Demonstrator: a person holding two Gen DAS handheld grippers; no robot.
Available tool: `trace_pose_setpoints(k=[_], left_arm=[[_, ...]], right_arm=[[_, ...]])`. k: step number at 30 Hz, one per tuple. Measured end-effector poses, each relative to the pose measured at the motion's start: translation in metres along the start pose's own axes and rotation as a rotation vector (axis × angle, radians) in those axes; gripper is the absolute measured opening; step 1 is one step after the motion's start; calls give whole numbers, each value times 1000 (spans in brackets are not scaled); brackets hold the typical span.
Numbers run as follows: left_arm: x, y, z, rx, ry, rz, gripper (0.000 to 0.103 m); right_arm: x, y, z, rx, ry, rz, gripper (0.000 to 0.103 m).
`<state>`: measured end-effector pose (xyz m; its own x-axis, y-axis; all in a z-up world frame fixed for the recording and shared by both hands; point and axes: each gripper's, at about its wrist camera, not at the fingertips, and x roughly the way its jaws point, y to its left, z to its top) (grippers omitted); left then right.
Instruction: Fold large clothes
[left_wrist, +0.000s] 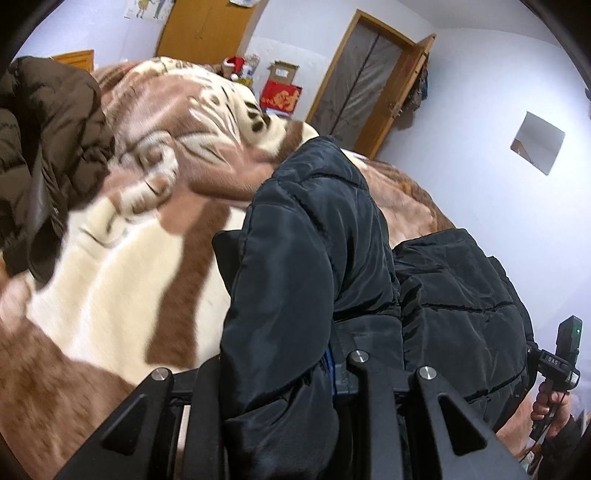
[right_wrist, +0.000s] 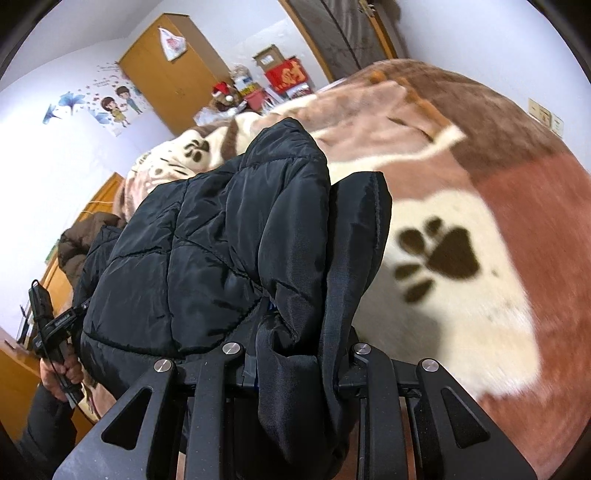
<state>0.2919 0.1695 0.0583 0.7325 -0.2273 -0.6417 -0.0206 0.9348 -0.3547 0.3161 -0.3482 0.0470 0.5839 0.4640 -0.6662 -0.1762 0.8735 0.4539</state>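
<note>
A black quilted puffer jacket (left_wrist: 306, 251) is held up over a bed, stretched between both grippers. My left gripper (left_wrist: 295, 354) is shut on one edge of the jacket, whose fabric drapes over the jaws and hides the fingertips. My right gripper (right_wrist: 291, 350) is shut on another edge of the same jacket (right_wrist: 221, 251), with a flap hanging over its jaws. The right gripper also shows at the lower right of the left wrist view (left_wrist: 561, 362), and the left gripper shows at the lower left of the right wrist view (right_wrist: 51, 328).
A brown and cream paw-print blanket (left_wrist: 122, 258) covers the bed (right_wrist: 480, 236). A dark brown puffer jacket (left_wrist: 40, 158) lies at the bed's left. A wooden wardrobe (right_wrist: 173, 70), a red box (left_wrist: 280, 96) and a door (left_wrist: 365, 81) stand beyond.
</note>
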Motion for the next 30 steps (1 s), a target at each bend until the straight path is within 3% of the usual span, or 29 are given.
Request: trace_pose_setpoints(k=[10, 15, 20, 27, 30], left_arm=[[19, 69, 39, -10, -19, 89, 26], [46, 102, 25, -55, 11, 106, 26], [91, 135, -11, -106, 107, 158, 29], [103, 139, -26, -144, 127, 232, 59], [94, 138, -22, -152, 133, 262, 61]], right_arm=[[72, 50, 23, -35, 20, 42, 25], [112, 52, 16, -44, 66, 37, 25], [154, 36, -5, -33, 156, -15, 28], [161, 15, -17, 26, 206, -49, 54], [147, 20, -13, 24, 198, -78, 57]])
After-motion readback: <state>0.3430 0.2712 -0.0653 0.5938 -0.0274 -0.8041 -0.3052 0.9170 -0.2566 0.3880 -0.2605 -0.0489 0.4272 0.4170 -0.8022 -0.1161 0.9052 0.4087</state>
